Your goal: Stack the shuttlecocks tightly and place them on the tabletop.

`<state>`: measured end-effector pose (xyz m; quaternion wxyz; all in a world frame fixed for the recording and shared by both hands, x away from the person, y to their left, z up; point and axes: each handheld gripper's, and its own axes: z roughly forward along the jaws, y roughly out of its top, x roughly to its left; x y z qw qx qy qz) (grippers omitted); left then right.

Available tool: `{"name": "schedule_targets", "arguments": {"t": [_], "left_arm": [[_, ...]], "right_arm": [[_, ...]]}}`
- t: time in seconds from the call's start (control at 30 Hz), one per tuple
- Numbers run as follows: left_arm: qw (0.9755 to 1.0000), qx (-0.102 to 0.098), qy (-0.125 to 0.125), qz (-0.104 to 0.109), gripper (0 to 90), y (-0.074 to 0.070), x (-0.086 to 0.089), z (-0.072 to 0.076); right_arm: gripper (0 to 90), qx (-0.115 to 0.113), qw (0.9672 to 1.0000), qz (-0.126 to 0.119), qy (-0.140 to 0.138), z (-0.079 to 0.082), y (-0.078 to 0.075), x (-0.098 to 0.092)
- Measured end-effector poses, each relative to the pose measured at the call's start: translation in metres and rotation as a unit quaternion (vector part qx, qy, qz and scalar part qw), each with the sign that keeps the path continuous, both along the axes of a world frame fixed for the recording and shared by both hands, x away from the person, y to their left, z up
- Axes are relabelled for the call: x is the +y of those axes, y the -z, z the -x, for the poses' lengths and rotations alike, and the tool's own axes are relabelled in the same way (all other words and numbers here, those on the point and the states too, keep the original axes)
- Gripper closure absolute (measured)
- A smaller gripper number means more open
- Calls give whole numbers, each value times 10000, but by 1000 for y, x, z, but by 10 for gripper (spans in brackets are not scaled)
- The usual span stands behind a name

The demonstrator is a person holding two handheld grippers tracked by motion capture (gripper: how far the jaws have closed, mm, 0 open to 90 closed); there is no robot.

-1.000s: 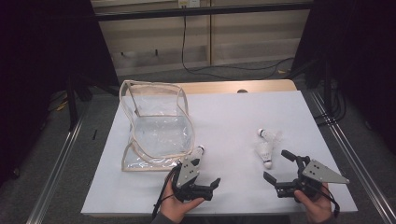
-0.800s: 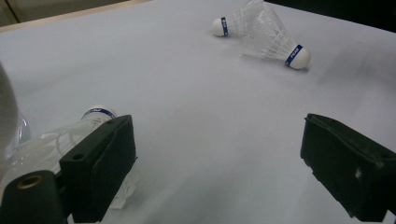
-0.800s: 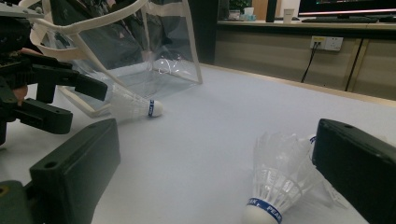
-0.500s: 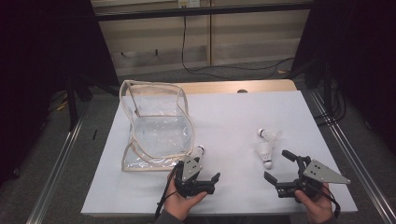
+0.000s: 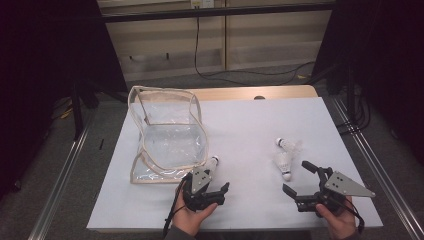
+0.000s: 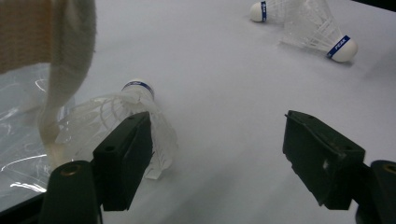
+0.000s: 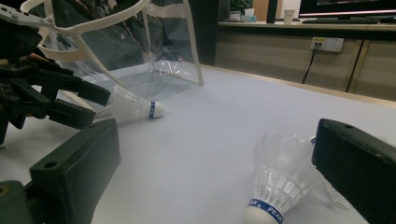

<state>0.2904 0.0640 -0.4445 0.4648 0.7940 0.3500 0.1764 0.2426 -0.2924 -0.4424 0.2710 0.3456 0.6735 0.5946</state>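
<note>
Here both hand-held grippers sit low at the near edge of the white tabletop [image 5: 250, 125], each aimed at a shuttlecock. The left gripper [image 5: 206, 192] has its black fingers [image 6: 125, 158] spread wide with nothing between them. One finger stands just beside the skirt of the white feathered shuttlecock with a blue band round its cork [image 6: 122, 119], and I cannot tell whether it touches. That shuttlecock lies on its side against the near right corner of the clear plastic pouch with cream fabric trim [image 5: 167, 135], which stands open-topped on the left half of the tabletop. To my eye the pouch is propped open so the shuttlecocks can be dropped in, and the left gripper is lined up for the closest one.

The right gripper [image 5: 304, 182] is also wide open and empty. Its fingers [image 7: 74, 172] frame a second white shuttlecock [image 7: 275, 186] lying with its cork toward the near edge. A third shuttlecock [image 5: 286, 145] lies just beyond it and seems to overlap it. These two lie well apart from the pouch, on the right.

The pouch's clear walls glare, so whether anything lies inside is hard to make out. The right finger hides part of the second shuttlecock's skirt, and the person is cut off at the forearms.
</note>
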Motion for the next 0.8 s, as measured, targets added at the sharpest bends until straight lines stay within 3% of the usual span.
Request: {"name": "schedule_targets", "arguments": {"t": [0.37, 0.53, 0.8], "left_arm": [[9997, -31, -138, -220, 330, 1, -8, -5], [9990, -134, -164, -384, 361, 1, -13, -7], [9977, -242, -135, -613, 484, 2, -27, -7]], "right_arm": [[4, -10, 10000, 11, 6, 1, 0, 0], [5, 6, 10000, -10, -5, 1, 0, 0], [5, -6, 10000, -30, 15, 2, 0, -2]]}}
